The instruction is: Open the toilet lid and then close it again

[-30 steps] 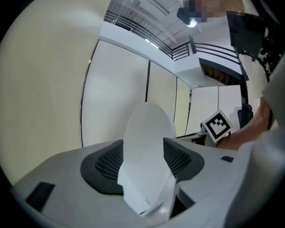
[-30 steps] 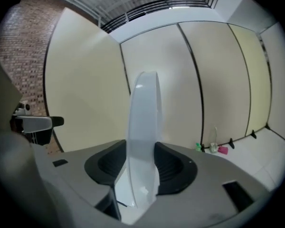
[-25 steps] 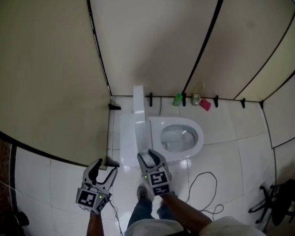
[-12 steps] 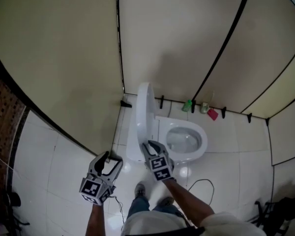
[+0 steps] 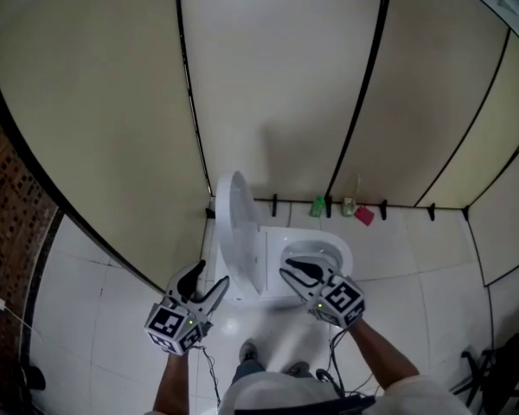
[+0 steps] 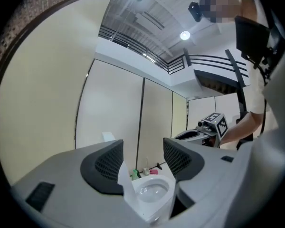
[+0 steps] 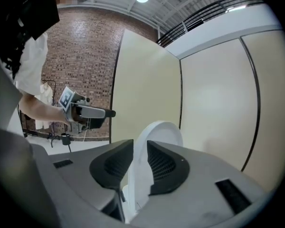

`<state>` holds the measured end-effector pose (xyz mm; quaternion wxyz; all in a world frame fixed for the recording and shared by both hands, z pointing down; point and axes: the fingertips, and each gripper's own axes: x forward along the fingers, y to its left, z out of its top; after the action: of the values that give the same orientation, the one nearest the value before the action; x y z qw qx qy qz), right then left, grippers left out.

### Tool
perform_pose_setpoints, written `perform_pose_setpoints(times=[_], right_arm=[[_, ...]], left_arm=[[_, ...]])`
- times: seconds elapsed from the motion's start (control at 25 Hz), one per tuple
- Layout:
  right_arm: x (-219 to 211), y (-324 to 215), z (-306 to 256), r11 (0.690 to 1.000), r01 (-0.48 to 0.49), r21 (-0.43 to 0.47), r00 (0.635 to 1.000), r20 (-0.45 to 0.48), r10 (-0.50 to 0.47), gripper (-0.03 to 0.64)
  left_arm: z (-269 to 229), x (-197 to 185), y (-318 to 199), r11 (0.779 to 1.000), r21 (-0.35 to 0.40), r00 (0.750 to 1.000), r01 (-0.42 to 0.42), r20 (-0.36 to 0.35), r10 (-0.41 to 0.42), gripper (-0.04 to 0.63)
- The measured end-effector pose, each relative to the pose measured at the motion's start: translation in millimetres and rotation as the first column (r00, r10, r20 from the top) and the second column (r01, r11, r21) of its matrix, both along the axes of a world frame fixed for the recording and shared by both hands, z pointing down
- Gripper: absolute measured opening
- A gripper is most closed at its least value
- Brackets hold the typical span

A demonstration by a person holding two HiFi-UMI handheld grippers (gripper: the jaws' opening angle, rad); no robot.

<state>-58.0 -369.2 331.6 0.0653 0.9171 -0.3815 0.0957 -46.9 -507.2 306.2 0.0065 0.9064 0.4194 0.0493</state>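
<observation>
Head view: cubicle of cream partitions point(image 5: 268, 76) over white floor tiles, toilet bowl point(image 5: 316, 251) at the rear partition's foot. Lid point(image 5: 236, 232) raised on edge along the bowl's left rim, long axis running away from the person, standing between left gripper point(image 5: 212, 275) and right gripper point(image 5: 287, 268), judged nearer the right. Left gripper view: jaws spread, nothing between, lid edge-on well ahead; right gripper view: jaws at a narrow slit, nothing pinched, lid's inner face straight ahead, apart.
</observation>
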Motion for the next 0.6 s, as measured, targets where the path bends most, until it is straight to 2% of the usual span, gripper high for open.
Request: perform_pose_setpoints(times=[0.2, 0.32, 0.44, 0.6], right_arm=[[-31, 49, -21, 0.998, -0.052, 0.021, 0.996, -0.074, 0.053, 0.092], [-44, 82, -17, 0.990, -0.119, 0.072, 0.990, -0.068, 0.124, 0.092], [-53, 103, -12, 0.981, -0.165, 0.103, 0.984, -0.051, 0.171, 0.092], [-59, 112, -13, 0.978, -0.175, 0.113, 0.982, -0.058, 0.183, 0.092]], left_arm=[[-9, -14, 46, 0.996, 0.023, 0.996, -0.091, -0.016, 0.091, 0.262], [-6, -25, 73, 0.990, 0.024, 0.990, -0.142, 0.000, 0.142, 0.262], [-2, -33, 89, 0.987, 0.024, 0.987, -0.160, 0.010, 0.160, 0.262], [3, -39, 97, 0.987, 0.039, 0.987, -0.158, 0.023, 0.157, 0.261]])
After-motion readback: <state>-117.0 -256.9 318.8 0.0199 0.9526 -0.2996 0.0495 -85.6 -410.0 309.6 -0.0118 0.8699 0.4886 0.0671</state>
